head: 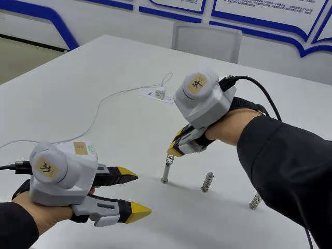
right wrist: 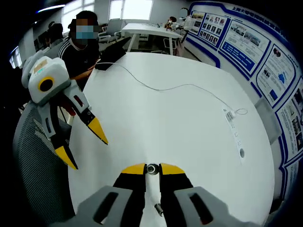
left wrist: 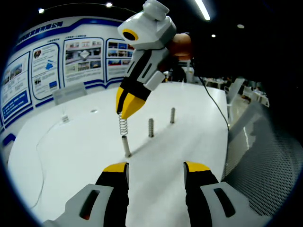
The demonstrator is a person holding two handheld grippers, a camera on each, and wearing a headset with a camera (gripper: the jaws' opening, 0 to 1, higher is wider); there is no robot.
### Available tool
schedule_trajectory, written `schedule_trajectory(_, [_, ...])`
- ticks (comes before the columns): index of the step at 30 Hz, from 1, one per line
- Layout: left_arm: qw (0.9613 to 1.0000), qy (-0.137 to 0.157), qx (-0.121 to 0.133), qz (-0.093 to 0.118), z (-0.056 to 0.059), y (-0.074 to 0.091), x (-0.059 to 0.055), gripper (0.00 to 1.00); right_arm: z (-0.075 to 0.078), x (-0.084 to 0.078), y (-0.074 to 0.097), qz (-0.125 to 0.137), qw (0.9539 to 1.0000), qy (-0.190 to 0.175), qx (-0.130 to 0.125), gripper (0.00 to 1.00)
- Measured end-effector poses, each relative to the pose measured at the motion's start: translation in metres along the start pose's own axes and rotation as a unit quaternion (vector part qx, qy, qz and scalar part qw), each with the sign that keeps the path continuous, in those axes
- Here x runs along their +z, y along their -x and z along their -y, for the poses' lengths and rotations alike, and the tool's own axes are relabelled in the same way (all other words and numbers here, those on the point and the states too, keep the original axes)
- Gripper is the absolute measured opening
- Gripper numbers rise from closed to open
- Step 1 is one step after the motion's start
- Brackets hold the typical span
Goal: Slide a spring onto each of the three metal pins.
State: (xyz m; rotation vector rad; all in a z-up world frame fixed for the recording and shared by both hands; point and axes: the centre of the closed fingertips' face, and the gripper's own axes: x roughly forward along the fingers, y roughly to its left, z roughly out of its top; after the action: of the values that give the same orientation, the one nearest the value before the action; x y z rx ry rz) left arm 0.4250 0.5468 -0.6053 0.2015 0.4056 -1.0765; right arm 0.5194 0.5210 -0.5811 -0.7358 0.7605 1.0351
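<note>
My right gripper [head: 173, 151] is shut on a small coil spring [head: 169, 159], holding it upright with its lower end at the top of a bare metal pin [head: 165, 175]. The left gripper view shows that spring [left wrist: 123, 125] over the pin [left wrist: 127, 146]. In the right gripper view the spring [right wrist: 152, 169] is seen end-on between the yellow tips. Two other pins [head: 207, 181] [head: 255, 201] stand to the right, each wearing a spring. My left gripper [head: 134, 192] hovers open and empty at the lower left, pointing at the pins.
A white cable [head: 98, 109] runs across the white table [head: 78, 83] to a small plug block [head: 160, 93] behind the pins. A chair [head: 207, 39] stands at the far edge. A seated person [right wrist: 85, 47] is beyond the table's side.
</note>
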Motion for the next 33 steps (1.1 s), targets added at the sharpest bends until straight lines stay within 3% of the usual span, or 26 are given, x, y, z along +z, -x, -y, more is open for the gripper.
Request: schedule_trajectory(33, [1.0, 0.003, -0.003, -0.006, 0.001, -0.001, -0.004, 0.47, -0.003, -0.022, -0.038, -0.017, 0.9993, -0.033, 0.007, 0.12])
